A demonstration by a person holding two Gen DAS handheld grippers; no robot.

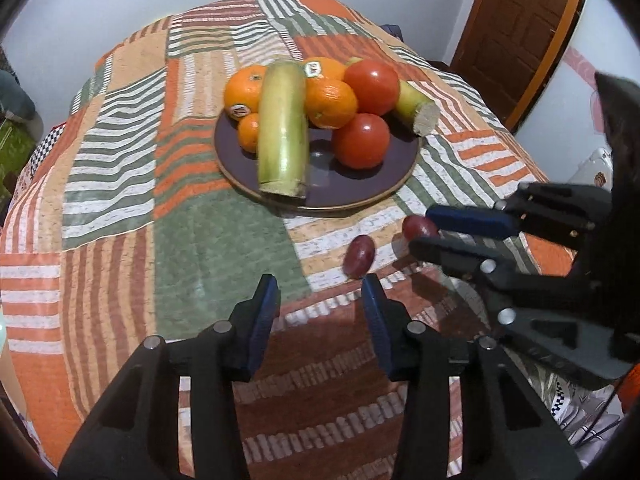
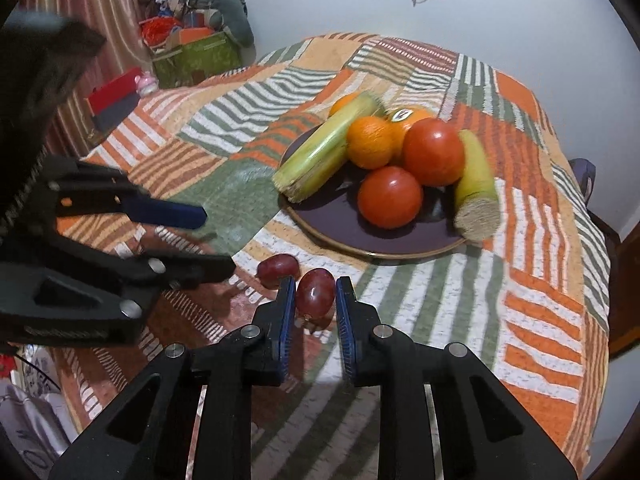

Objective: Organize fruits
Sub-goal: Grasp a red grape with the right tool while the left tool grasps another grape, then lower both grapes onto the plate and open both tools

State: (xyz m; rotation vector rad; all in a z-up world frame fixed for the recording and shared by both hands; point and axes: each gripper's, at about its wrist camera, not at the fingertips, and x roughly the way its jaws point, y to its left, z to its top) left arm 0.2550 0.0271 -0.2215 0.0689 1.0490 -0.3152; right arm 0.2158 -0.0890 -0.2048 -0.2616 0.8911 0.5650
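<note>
A dark purple plate on the patchwork cloth holds oranges, two tomatoes and two sugarcane pieces. Two red grapes lie on the cloth in front of it. My right gripper has its pads around one grape, with a small gap on the right side. My left gripper is open and empty, its right fingertip just below the other grape.
A wooden door stands at the far right. A green box of clutter and a red box sit beyond the table's left edge. The table edge curves close on all sides.
</note>
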